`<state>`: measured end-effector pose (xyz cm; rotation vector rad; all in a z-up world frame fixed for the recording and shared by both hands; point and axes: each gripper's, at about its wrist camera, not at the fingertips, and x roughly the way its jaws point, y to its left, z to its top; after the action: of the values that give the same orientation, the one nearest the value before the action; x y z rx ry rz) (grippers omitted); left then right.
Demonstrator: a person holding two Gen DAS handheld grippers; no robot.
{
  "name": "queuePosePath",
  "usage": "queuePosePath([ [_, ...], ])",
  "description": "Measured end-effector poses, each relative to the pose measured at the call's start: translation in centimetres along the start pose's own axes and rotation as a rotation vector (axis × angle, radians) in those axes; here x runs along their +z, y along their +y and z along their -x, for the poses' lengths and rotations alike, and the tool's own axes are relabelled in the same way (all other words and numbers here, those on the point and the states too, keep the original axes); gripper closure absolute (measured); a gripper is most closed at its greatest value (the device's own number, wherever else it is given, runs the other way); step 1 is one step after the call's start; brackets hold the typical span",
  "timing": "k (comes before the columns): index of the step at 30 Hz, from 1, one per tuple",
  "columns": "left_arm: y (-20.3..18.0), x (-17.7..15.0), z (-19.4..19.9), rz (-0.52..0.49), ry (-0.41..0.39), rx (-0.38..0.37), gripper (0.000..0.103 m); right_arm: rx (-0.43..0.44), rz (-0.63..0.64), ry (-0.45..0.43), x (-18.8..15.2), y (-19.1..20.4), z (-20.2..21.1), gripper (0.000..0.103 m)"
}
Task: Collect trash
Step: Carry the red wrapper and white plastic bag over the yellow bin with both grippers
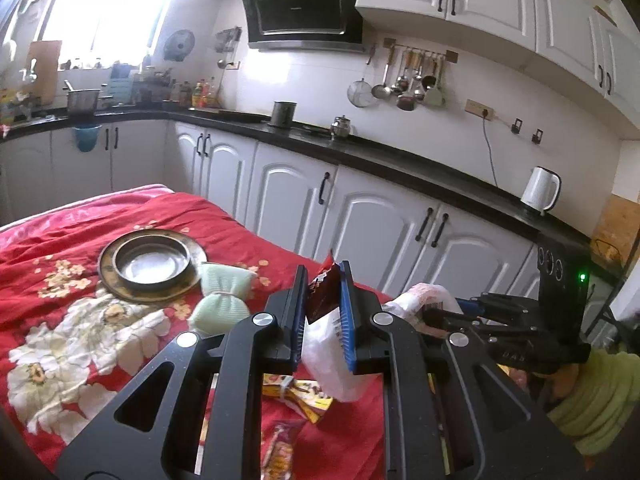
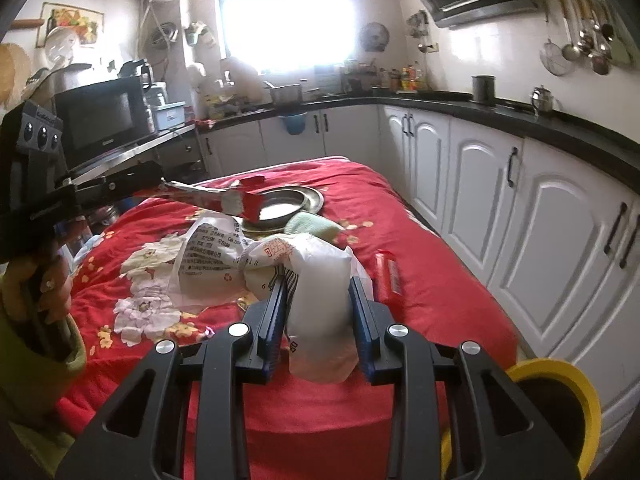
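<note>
Gripping a red snack wrapper [image 1: 320, 294], the left tool [image 1: 323, 312] lifts it toward the white plastic bag [image 2: 316, 284] that the right tool [image 2: 318, 320] clamps partly closed.

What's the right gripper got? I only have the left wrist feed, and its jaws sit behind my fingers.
Observer: The right gripper is shut on a white plastic bag, which bulges out ahead of the fingers.
Operator: Any trash left that I can't see?
Observer: A red packet lies flat on the red blanket, just right of the bag.
Operator: Anywhere to dump it?
Observer: A yellow-rimmed round container, dark inside, sits at lower right past the blanket's edge. I can't tell whether it's a bin.
</note>
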<state>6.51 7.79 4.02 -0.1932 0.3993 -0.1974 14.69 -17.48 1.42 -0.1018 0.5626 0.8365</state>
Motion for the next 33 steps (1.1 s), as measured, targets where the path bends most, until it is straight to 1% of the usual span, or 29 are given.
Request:
queuePosePath([
  [4,-0.5,-0.3,-0.7,0.006,0.01,-0.029,0.093,-0.05,-0.044,-0.009,-0.9,-1.8,2.0,0.074],
  [7,-1.0,-0.6,-1.2,-0.001,0.021,-0.033,0.094,-0.083,-0.085,-0.019,-1.5,-3.2,3.4,0.074],
  [11,-1.6,-0.8,-1.7,-0.004,0.032,-0.044,0.099,-0.121,-0.145,-0.035,-2.2,-5.2,5.0,0.074],
  [18,-2.7,-1.4,-2.8,-0.006,0.062,-0.076,0.099,-0.176,-0.19,-0.065,-3.0,-7.1,6.8,0.074],
  [25,-5.0,-1.8,-4.7,-0.04,0.09,-0.123,0.099,-0.235,-0.232,-0.102,-3.6,-9.1,8.9,0.074],
  [33,-8.5,-2.2,-6.6,-0.088,0.119,-0.196,0.099,-0.298,-0.301,-0.13,-4.9,-11.6,11.3,0.074],
])
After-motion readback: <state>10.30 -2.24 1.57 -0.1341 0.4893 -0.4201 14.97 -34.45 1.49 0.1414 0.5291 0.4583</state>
